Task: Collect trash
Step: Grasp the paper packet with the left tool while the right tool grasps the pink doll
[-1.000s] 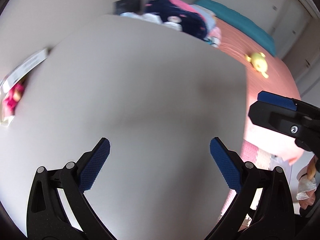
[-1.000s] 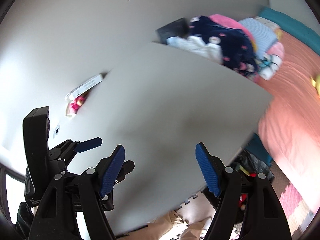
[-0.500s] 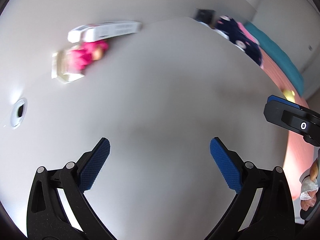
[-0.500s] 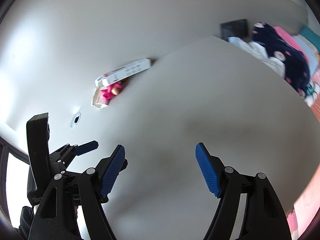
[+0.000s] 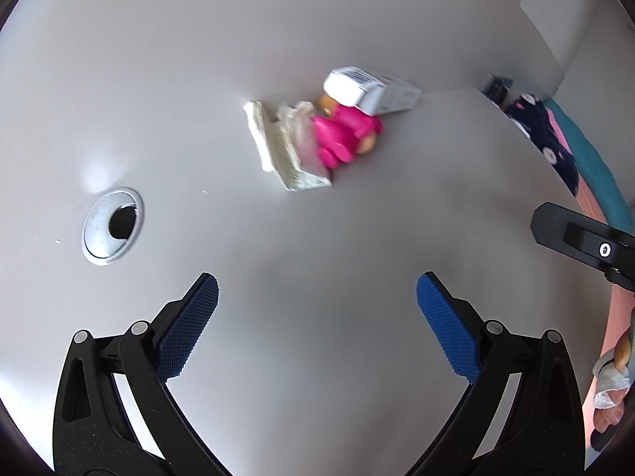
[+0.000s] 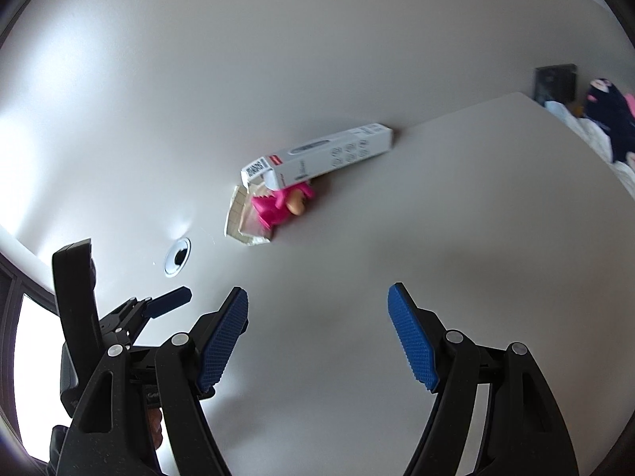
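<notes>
A small heap lies on the white desk (image 5: 317,246) against the wall: a long white carton (image 5: 371,89) (image 6: 321,154), a pink toy figure (image 5: 343,135) (image 6: 279,202), and a torn pale box with clear wrapping (image 5: 279,146) (image 6: 242,218). My left gripper (image 5: 317,309) is open and empty, above the desk short of the heap. My right gripper (image 6: 317,325) is open and empty, further back. Each gripper shows at the edge of the other's view.
A round metal cable grommet (image 5: 113,225) (image 6: 177,257) sits in the desk left of the heap. A pile of clothes (image 6: 607,119) and a bed (image 5: 603,182) lie beyond the desk's right end. A dark device (image 6: 555,79) stands by the wall.
Both views have swung left and moved nearer: the heap has shifted from the upper left toward the centre and looks larger. Both grippers stay open.
</notes>
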`<state>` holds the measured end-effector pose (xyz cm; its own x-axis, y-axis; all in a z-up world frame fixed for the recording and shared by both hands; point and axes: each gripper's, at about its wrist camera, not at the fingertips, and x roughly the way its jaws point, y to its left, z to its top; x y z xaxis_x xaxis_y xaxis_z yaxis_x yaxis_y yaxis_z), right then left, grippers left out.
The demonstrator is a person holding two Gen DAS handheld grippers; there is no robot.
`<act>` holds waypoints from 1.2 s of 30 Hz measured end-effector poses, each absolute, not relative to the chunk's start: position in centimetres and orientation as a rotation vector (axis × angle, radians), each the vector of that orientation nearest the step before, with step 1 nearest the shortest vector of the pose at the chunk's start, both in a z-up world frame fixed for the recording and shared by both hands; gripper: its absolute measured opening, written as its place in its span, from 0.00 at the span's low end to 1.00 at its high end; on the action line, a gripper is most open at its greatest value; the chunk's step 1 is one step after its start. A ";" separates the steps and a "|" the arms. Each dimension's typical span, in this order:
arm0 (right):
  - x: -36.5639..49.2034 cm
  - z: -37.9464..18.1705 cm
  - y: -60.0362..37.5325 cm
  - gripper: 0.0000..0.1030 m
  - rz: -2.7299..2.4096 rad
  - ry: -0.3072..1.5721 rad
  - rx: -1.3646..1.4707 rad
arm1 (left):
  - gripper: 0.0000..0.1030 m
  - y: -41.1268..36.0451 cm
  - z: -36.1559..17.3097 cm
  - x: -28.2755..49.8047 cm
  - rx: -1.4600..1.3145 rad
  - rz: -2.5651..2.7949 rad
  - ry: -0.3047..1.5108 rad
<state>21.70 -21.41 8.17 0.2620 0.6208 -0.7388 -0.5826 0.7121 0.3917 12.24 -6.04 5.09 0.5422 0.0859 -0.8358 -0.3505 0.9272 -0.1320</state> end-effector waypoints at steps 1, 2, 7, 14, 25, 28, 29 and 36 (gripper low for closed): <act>22.0 7.9 -20.6 0.72 0.828 1.024 0.046 | 0.94 -5.6 5.1 12.4 -0.305 0.271 0.962; 22.2 7.8 -20.0 0.72 0.837 1.023 0.046 | 0.94 -5.2 5.0 12.5 -0.308 0.275 0.958; 23.1 6.9 -16.8 0.72 0.859 1.013 0.009 | 0.94 -4.2 4.9 13.3 -0.311 0.278 0.940; 25.8 5.7 -13.2 0.72 0.864 1.043 0.013 | 0.94 -3.4 4.4 13.6 -0.304 0.276 0.951; 27.8 4.8 -9.5 0.62 0.858 1.009 -0.073 | 0.94 -1.6 4.0 13.7 -0.303 0.302 0.956; 27.5 5.0 -9.2 0.62 0.864 0.992 -0.109 | 0.94 -1.5 4.1 14.6 -0.305 0.295 0.953; 27.5 5.1 -9.3 0.57 0.867 0.988 -0.108 | 0.94 -1.5 4.1 14.8 -0.307 0.293 0.953; 28.0 5.1 -10.8 0.41 0.872 1.026 -0.074 | 0.94 -1.3 3.9 16.6 -0.313 0.300 0.952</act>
<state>28.00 -10.85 5.05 0.2229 0.5982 -0.7697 -0.6629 0.6720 0.3303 16.58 -1.31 3.87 0.5454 0.1127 -0.8306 -0.3842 0.9143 -0.1283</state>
